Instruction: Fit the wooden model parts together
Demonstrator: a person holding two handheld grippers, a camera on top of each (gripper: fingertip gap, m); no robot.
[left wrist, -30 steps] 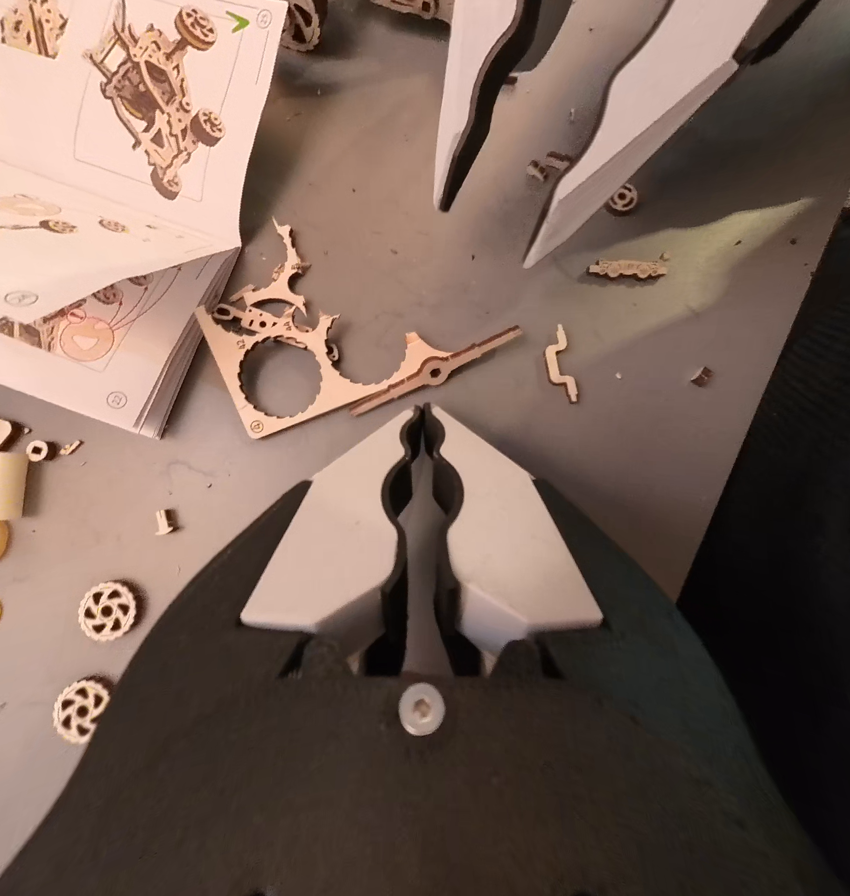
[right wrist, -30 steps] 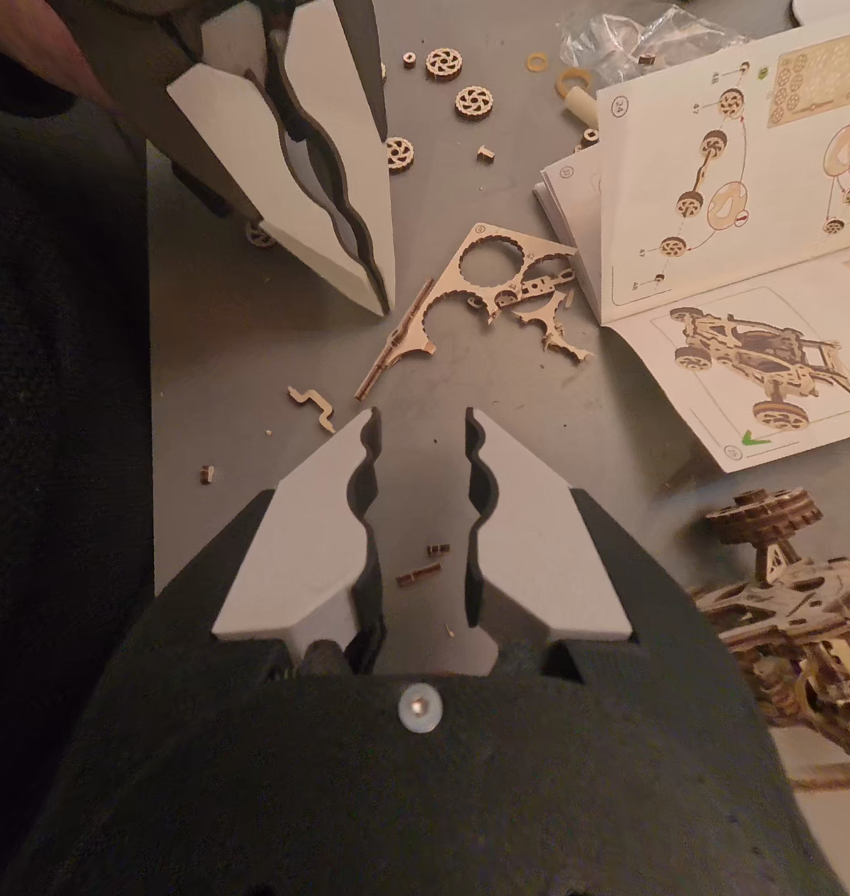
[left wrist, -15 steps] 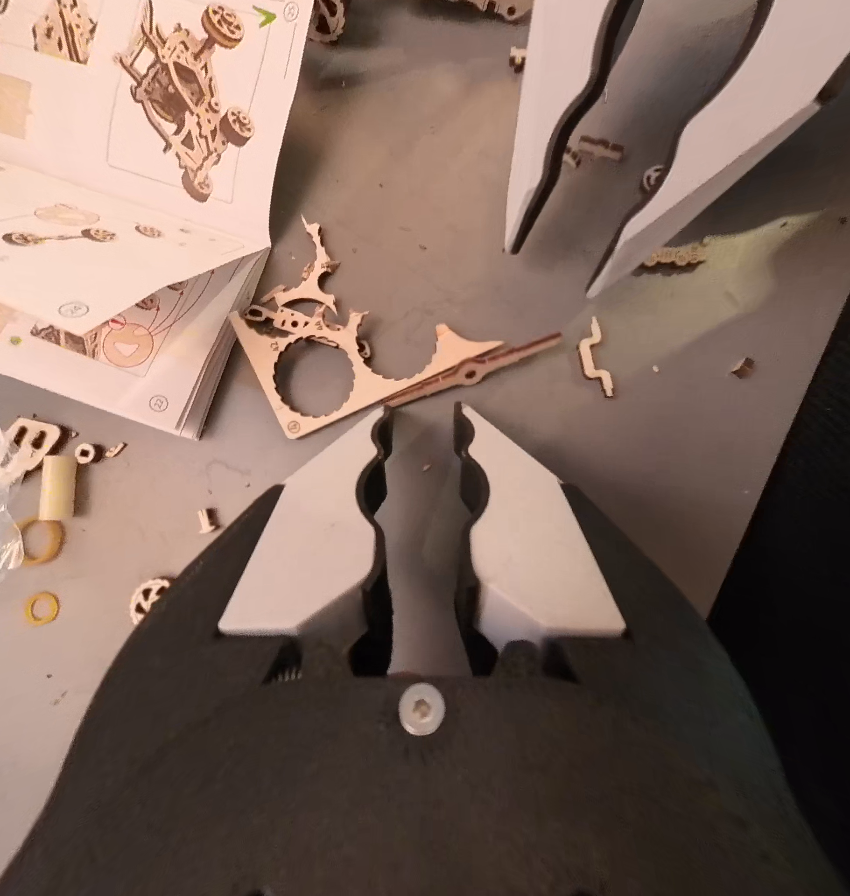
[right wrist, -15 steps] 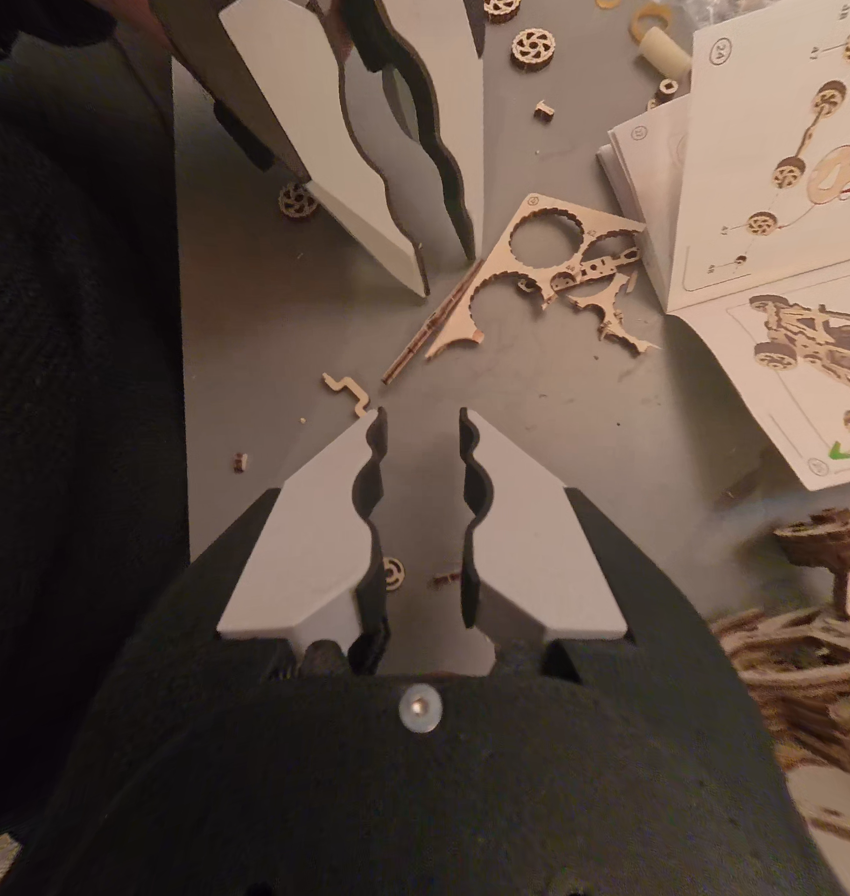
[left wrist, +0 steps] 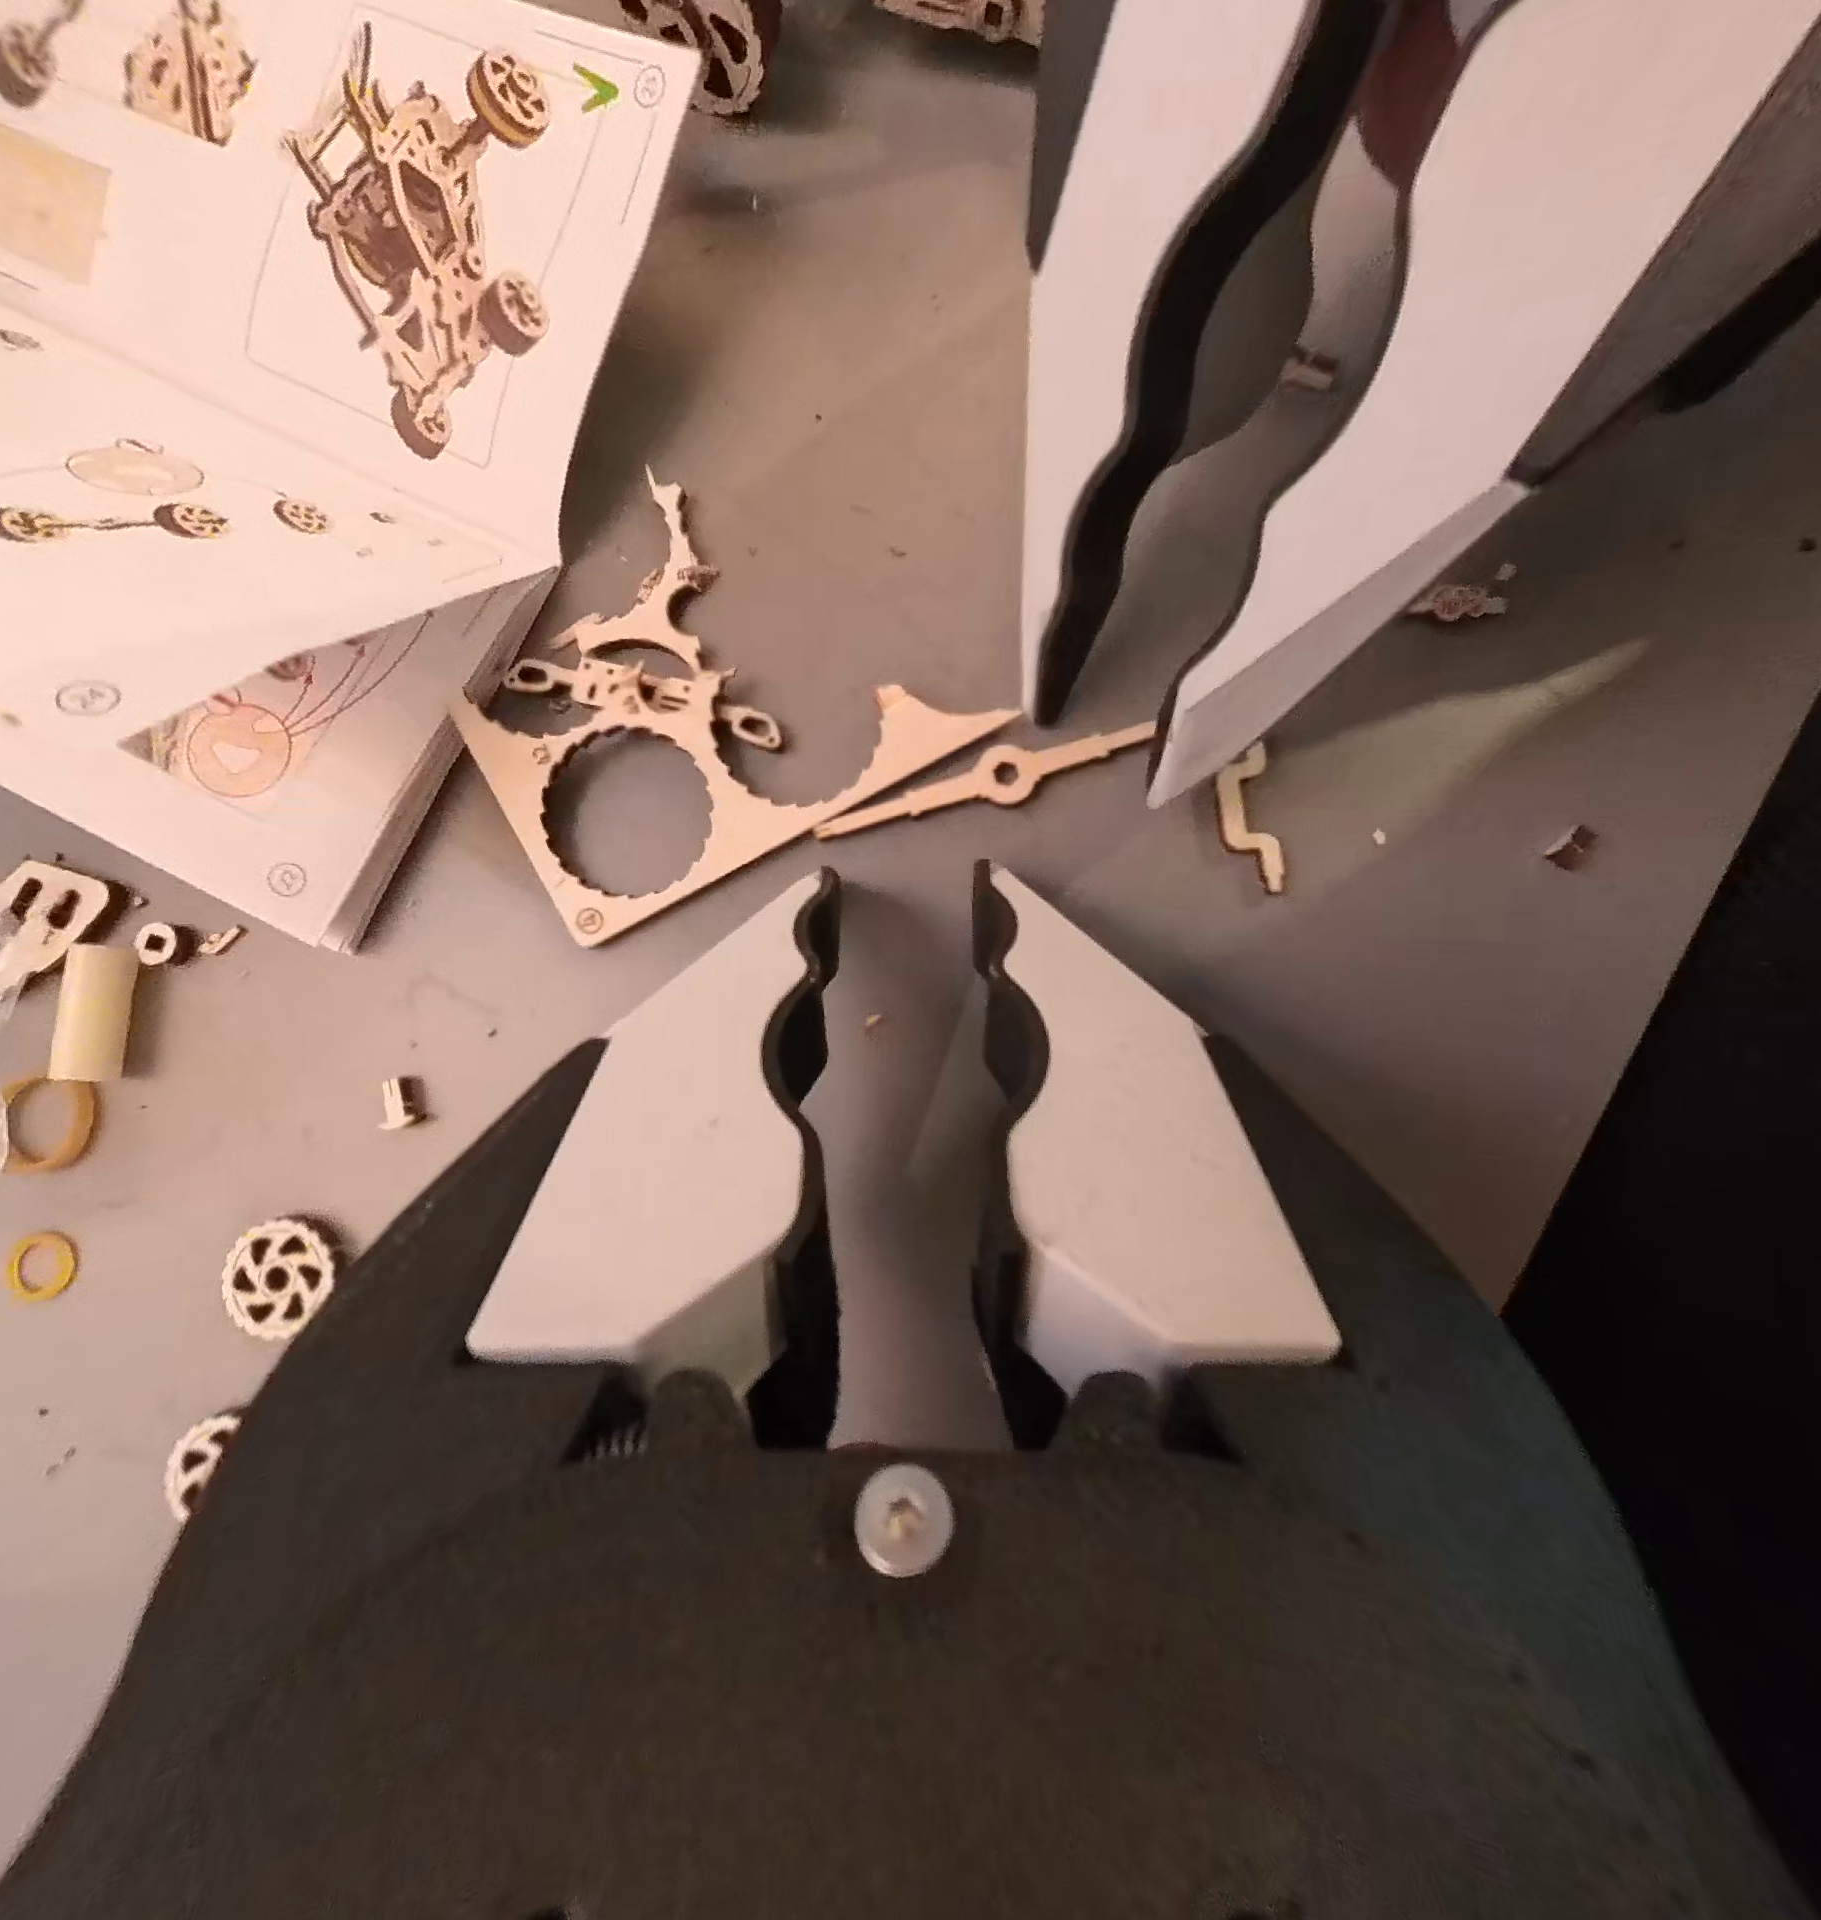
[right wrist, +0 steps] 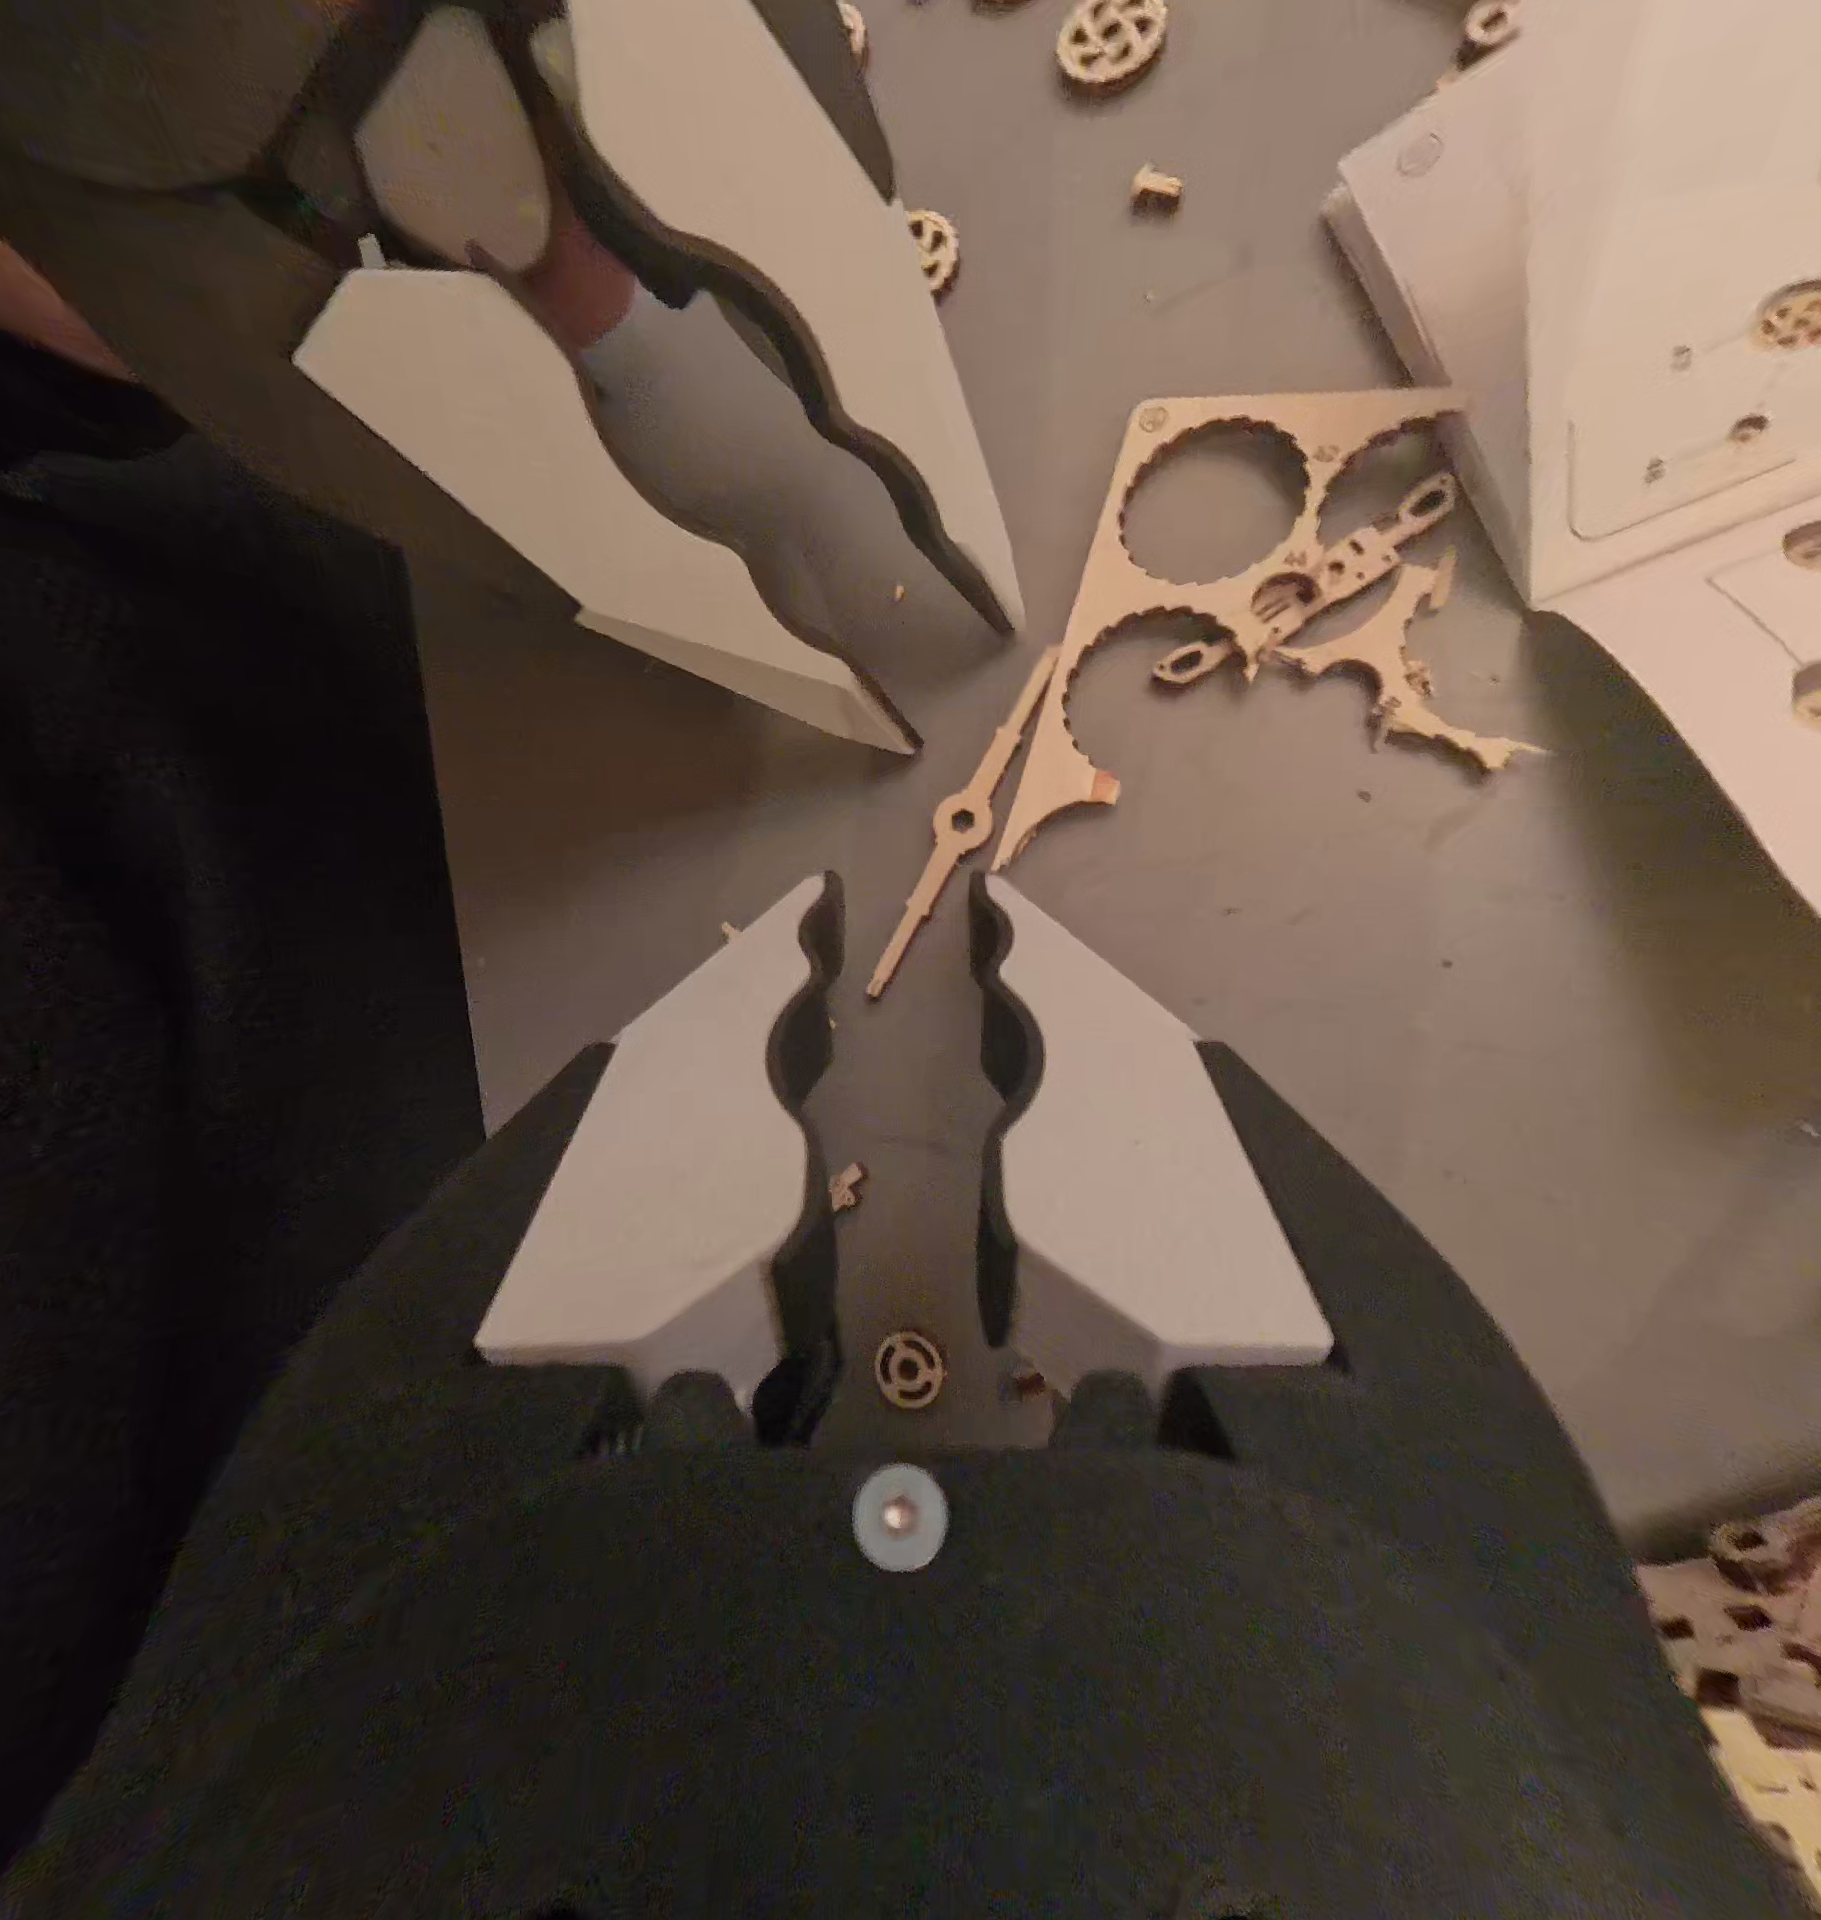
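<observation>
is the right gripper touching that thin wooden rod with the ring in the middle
Apart. In the right wrist view the thin wooden rod lies flat on the table, its near end between the open fingers of the right gripper, with grey table visible on both sides of it.

A grey tabletop (left wrist: 844,343) carries a thin pale wooden cut-out sheet with round toothed holes (left wrist: 615,831); a slim wooden pointer-shaped strip (left wrist: 999,774) touches it; an open white instruction booklet (left wrist: 262,312) lies beside it; small wooden gear wheels (left wrist: 280,1275) are scattered nearby.
</observation>
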